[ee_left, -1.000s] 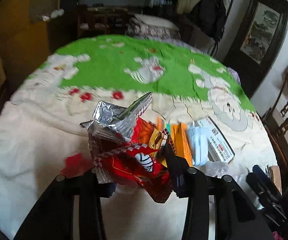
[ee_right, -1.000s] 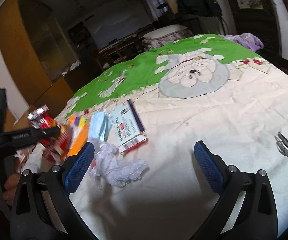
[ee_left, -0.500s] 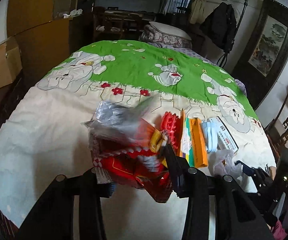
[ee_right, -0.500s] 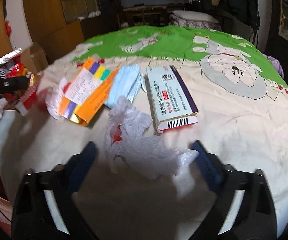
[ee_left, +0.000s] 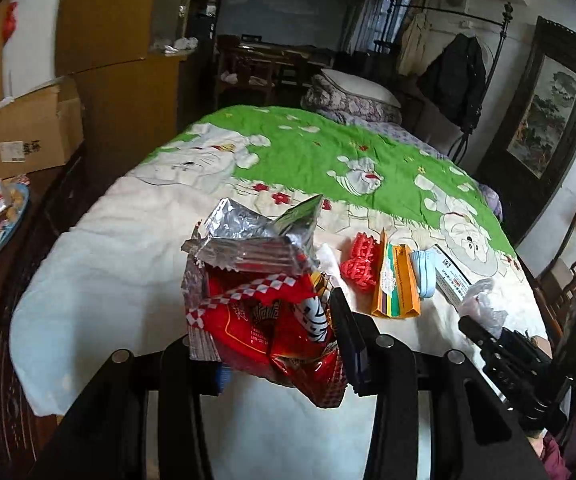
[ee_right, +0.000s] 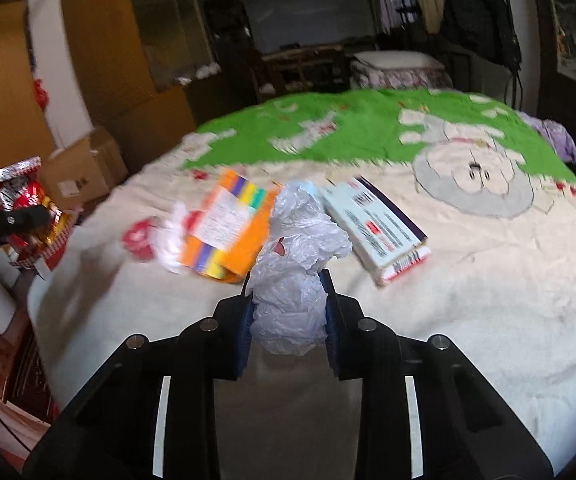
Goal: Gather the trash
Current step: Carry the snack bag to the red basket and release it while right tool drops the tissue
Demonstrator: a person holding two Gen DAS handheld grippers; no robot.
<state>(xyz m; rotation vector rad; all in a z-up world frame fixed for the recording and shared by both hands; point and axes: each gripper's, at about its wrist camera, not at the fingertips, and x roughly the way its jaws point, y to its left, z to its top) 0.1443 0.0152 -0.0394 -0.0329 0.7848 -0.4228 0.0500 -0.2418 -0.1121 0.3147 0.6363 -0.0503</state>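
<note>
Clamped in the left gripper (ee_left: 276, 344): a crumpled red snack wrapper with a silver foil inside (ee_left: 264, 300), torn mouth upward, held above the near left part of the bed; contents hidden behind the foil. Pinched narrow in the right gripper (ee_right: 287, 308), whose jaws have just been closing: a scrunched white thin plastic bag (ee_right: 296, 256), pads pressing it from both sides, its lower end clear of the cloth.

Underneath, a cream bedspread with a green cartoon-printed far half (ee_left: 308, 152). Near half of the cloth mostly bare, wide room on the left up to the rounded left edge; bare cream also on the right in the right wrist view.

Lying on the cloth in a row past the grippers: a red knotted plastic scrap (ee_left: 358, 266), a flat orange cardboard box with a white label (ee_left: 396, 284) just right of it, a pale blue face mask (ee_left: 422, 270) touching that box, then a white rectangular box with a barcode and dark purple edge (ee_right: 376, 226). White crumpled tissue (ee_right: 170, 240) beside the red scrap, blurred.

Off the left edge of the bed: an open brown cardboard carton (ee_left: 34, 130) on a dark wooden surface, and nearer, a blue-rimmed plate (ee_left: 22, 212) holding assorted small items, too small to tell. Far beyond, a pillow, dark furniture and a hanging dark coat (ee_left: 458, 80).
</note>
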